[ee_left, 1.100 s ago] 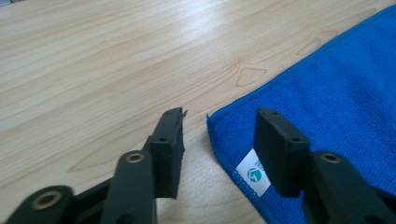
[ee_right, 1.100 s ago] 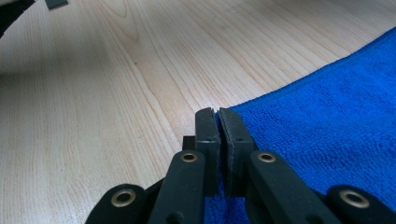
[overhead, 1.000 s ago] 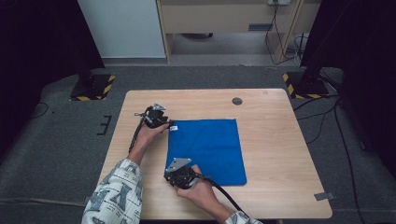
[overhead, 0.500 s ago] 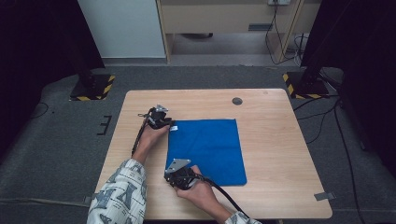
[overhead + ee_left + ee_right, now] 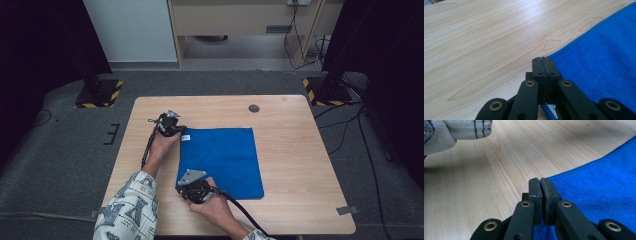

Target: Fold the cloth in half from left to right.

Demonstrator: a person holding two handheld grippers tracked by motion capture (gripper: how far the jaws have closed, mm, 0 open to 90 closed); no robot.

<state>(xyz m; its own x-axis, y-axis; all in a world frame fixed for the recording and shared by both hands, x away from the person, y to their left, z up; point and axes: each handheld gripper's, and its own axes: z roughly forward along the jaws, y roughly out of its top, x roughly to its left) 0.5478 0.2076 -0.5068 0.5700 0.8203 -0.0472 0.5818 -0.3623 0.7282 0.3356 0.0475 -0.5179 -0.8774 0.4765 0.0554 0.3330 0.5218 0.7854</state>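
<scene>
Tongs both clamped on blue cloth (image 5: 222, 161): left tongs (image 5: 543, 60), jaws just drawn together, pinch its far left corner; right tongs (image 5: 540, 181) pinch its near left corner. Cloth lies flat mid-worktop (image 5: 295, 150), dark round plug (image 5: 254, 108) beyond its far edge. Grips look done; lifting or folding still ahead.

The left gripper (image 5: 176, 131) lies low at the end of a nearly straight forearm reaching up the table; its black jaws have just been closing and now meet, pinching the corner of the blue cloth (image 5: 225, 160); the right gripper (image 5: 188, 186) sits nearer the person, wrist bent inward, jaws pressed together on the cloth's near corner; a patterned sleeve (image 5: 125, 210) covers the left arm.
</scene>
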